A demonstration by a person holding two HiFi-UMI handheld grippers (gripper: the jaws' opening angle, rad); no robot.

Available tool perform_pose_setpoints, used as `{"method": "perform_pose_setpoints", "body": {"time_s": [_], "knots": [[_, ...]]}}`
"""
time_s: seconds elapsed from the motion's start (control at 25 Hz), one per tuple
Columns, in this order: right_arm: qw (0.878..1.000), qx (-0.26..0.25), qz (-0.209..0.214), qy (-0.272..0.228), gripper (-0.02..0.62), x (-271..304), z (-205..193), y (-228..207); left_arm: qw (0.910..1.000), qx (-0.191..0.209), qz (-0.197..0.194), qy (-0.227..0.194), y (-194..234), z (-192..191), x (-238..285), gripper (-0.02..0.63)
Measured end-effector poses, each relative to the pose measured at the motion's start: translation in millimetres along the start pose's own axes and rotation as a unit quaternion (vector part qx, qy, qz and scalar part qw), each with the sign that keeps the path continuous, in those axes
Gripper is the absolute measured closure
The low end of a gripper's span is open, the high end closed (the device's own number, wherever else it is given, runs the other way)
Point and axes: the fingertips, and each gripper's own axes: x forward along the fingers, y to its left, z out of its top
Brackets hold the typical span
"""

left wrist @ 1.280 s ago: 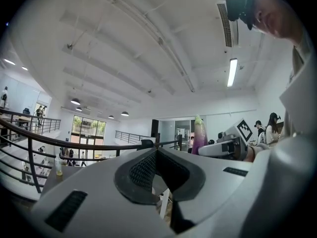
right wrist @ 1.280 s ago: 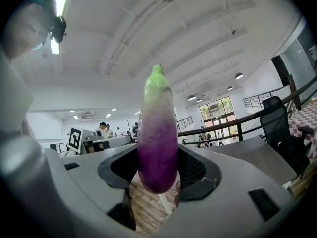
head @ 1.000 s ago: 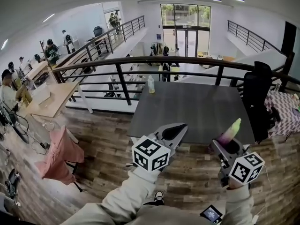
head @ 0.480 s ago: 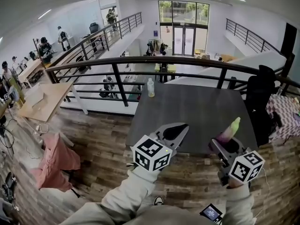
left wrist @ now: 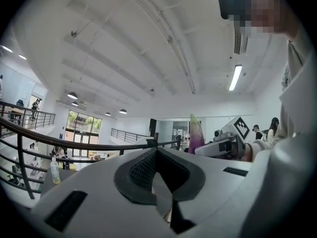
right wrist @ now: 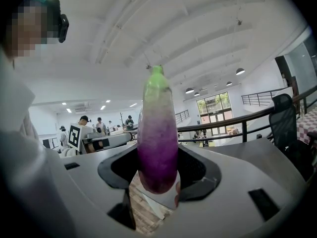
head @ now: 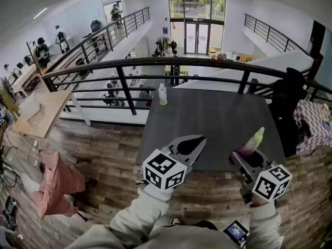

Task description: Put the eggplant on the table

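A purple eggplant [head: 252, 141] with a pale green tip stands upright in my right gripper [head: 248, 154], whose jaws are shut on its lower end. It hangs over the near edge of the dark grey table [head: 207, 118]. In the right gripper view the eggplant [right wrist: 157, 133] fills the gap between the right gripper's [right wrist: 158, 177] jaws. My left gripper [head: 196, 140] is to the left, at the table's near edge, shut and holding nothing. The left gripper view shows the left gripper [left wrist: 156, 155] with its jaws meeting, and the eggplant [left wrist: 195, 135] off to the right.
A small plastic bottle [head: 163, 94] stands at the table's far left corner. A black railing [head: 171, 64] runs behind the table. A black chair [head: 288, 108] stands at its right side. A pink draped stand [head: 57, 183] is on the wooden floor at left.
Both grippers have advanced together toward the table, which now sits closer and lower in the head view. The eggplant stays upright in the right gripper.
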Motion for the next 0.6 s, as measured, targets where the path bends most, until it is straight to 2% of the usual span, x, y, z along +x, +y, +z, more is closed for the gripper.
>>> {"method": "perform_pose_setpoints", "body": {"time_s": [0.24, 0.6], "knots": [[1.000, 0.012, -0.002, 0.006, 0.362, 11, -2, -19, 0.9998, -0.014, -0.005, 0.010, 11, -13, 19, 0.603], [1.000, 0.022, 0.009, 0.010, 0.361, 53, 19, -92, 0.9997, -0.016, 0.005, 0.016, 54, -13, 93, 0.603]]}}
